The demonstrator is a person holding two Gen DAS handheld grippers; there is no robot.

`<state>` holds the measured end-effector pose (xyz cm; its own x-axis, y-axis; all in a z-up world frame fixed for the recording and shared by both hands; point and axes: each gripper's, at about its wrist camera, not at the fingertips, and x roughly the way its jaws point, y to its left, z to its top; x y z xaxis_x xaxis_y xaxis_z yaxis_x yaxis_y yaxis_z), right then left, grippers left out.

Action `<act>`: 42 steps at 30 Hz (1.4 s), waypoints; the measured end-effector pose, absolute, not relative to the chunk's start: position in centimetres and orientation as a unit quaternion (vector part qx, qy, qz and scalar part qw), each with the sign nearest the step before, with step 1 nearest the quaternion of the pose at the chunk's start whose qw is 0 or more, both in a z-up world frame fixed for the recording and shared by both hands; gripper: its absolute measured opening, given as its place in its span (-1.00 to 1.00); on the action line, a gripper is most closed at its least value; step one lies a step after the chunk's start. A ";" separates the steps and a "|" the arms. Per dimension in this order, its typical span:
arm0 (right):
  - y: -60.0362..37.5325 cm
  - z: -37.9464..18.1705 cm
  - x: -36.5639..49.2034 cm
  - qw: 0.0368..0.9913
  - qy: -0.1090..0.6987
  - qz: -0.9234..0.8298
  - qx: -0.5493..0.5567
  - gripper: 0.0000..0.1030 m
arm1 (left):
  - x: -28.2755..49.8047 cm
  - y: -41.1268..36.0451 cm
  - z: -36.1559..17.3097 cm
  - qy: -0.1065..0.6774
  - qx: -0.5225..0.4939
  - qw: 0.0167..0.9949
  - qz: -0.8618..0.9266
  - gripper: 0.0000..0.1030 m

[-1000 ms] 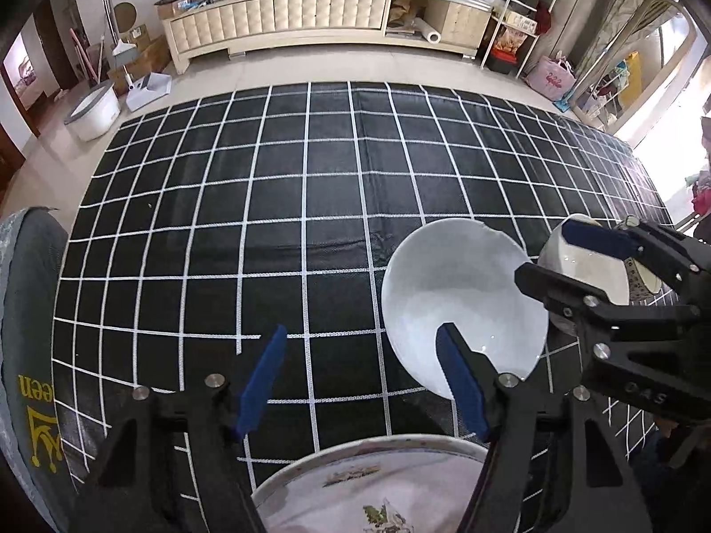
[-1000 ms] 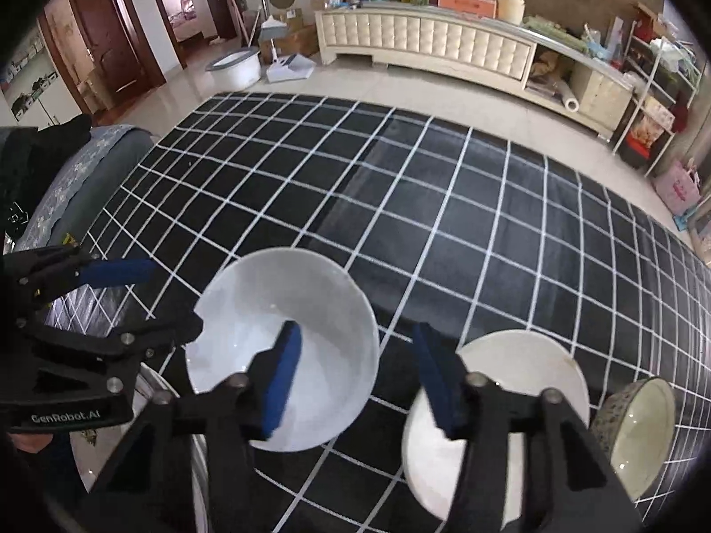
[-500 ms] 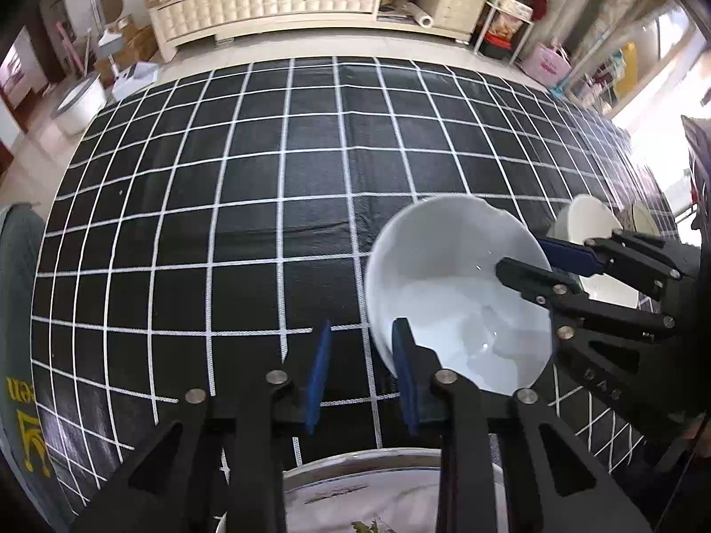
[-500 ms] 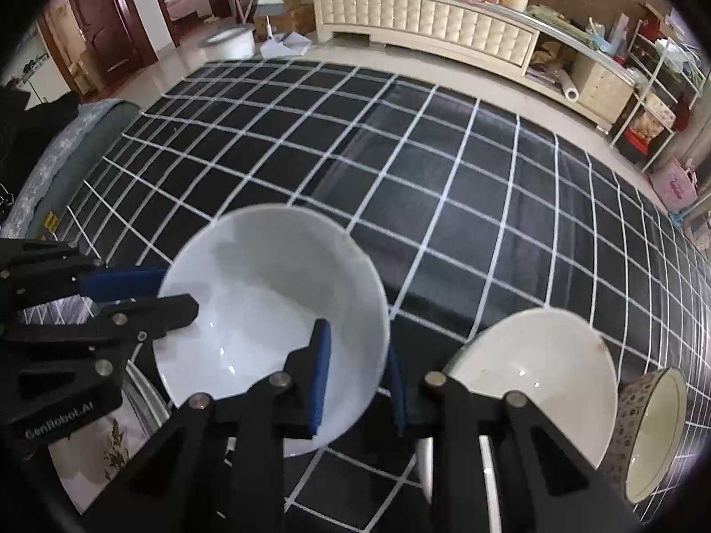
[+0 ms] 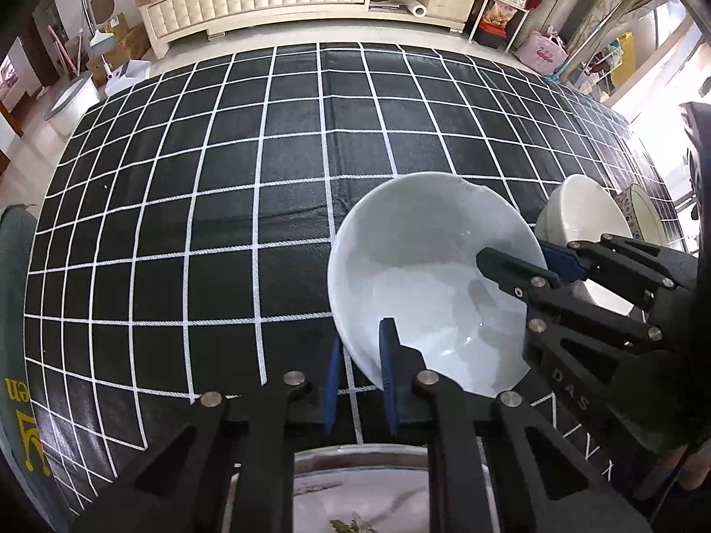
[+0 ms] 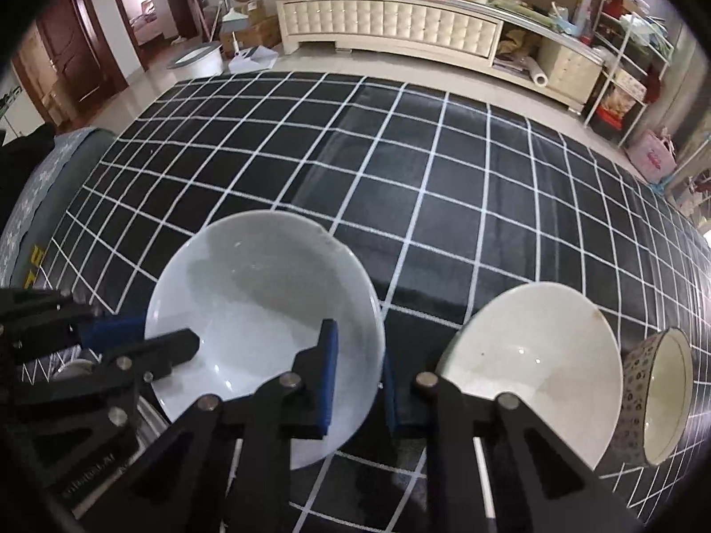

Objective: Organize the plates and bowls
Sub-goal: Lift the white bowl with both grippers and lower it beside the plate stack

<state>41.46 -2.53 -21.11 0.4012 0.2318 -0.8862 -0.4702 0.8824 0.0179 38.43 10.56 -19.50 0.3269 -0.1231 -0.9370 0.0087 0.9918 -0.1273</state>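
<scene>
A white bowl [image 5: 426, 266] [image 6: 266, 293] with a chipped far rim sits on the black grid tablecloth [image 5: 200, 177]. My left gripper [image 5: 360, 382] is closing on the bowl's near-left rim, one blue pad inside and one outside. From the opposite side my right gripper [image 6: 357, 386] is closing on the right rim, which lies between its pads. Each gripper shows in the other's view, the right gripper [image 5: 533, 262] and the left gripper [image 6: 133, 337]. A cream bowl [image 6: 533, 355] and a patterned bowl [image 6: 666, 391] stand to the right.
A plate with a leaf print [image 5: 355, 488] lies at the near edge under my left gripper. A grey cushioned seat [image 5: 13, 311] borders the table's left side. A long white cabinet [image 6: 391, 22] and shelves stand beyond the table.
Both grippers' jaws have narrowed from wide apart to a slim gap around the white bowl's rim. The left gripper has sunk and shifted right toward the bowl, which now looks nearer.
</scene>
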 end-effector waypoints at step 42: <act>-15.3 -18.3 28.6 0.842 0.514 0.160 -0.019 -0.57 | 26.8 -0.8 -13.7 0.556 -0.029 0.826 -0.089 -0.72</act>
